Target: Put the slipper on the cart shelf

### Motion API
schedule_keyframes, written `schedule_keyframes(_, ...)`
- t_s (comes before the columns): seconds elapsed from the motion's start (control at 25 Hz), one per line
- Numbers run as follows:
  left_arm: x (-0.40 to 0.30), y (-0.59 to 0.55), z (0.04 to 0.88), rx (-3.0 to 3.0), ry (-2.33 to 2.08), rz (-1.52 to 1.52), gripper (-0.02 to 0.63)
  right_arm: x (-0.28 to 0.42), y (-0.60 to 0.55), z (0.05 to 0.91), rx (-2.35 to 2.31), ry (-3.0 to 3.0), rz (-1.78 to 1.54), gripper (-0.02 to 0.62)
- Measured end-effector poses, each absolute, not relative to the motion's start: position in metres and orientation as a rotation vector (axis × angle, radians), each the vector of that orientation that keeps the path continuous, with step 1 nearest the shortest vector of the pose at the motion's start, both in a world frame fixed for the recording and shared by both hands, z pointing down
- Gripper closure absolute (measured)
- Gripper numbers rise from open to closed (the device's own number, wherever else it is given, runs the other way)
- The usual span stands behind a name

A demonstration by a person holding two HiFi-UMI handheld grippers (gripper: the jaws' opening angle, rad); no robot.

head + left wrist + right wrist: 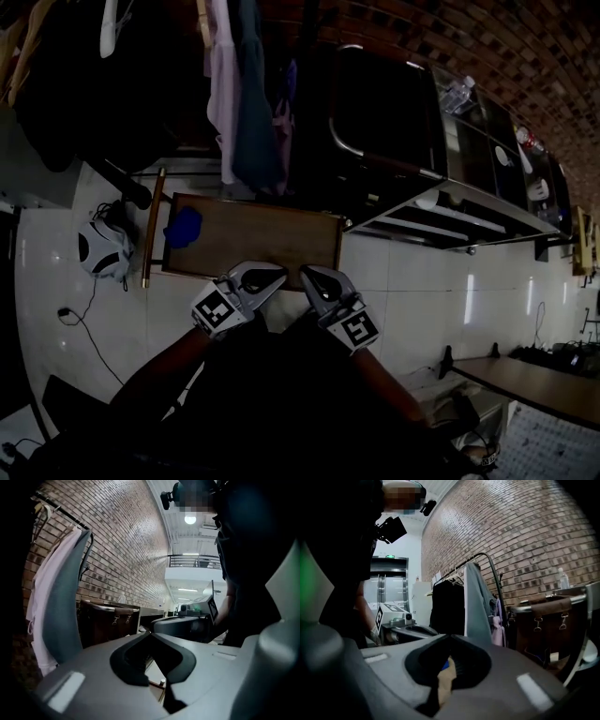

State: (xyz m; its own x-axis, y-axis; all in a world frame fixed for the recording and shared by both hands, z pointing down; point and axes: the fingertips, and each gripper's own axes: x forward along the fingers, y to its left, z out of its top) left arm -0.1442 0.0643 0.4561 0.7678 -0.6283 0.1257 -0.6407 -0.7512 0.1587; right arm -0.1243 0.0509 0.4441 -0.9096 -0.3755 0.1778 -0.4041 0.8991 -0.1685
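A blue slipper (183, 226) lies at the left end of a low wooden table (272, 234) on the floor. Both grippers hover side by side over the table's near edge, well to the right of the slipper. My left gripper (275, 275) (151, 634) is shut, with nothing between its jaws. So is my right gripper (308, 275) (451, 635), and it holds nothing; a sliver of the blue slipper (446, 665) shows below it. The metal cart (473, 202), with its open shelves, stands to the right beyond the table.
Clothes (239, 84) hang on a rack behind the table. A dark brown bag with buckles (543, 620) sits in the cart. A black and white object (101, 248) and a cable lie on the floor at the left. Another table (534, 380) stands at the lower right.
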Motion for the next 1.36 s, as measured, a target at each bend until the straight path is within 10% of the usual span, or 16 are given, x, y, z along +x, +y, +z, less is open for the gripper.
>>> schedule_keyframes(1.36, -0.141, 0.053, 0.466, 2.745, -1.101, 0.137, 0.604, -0.127, 0.047, 0.468, 0.421, -2.906, 0.349, 0.595)
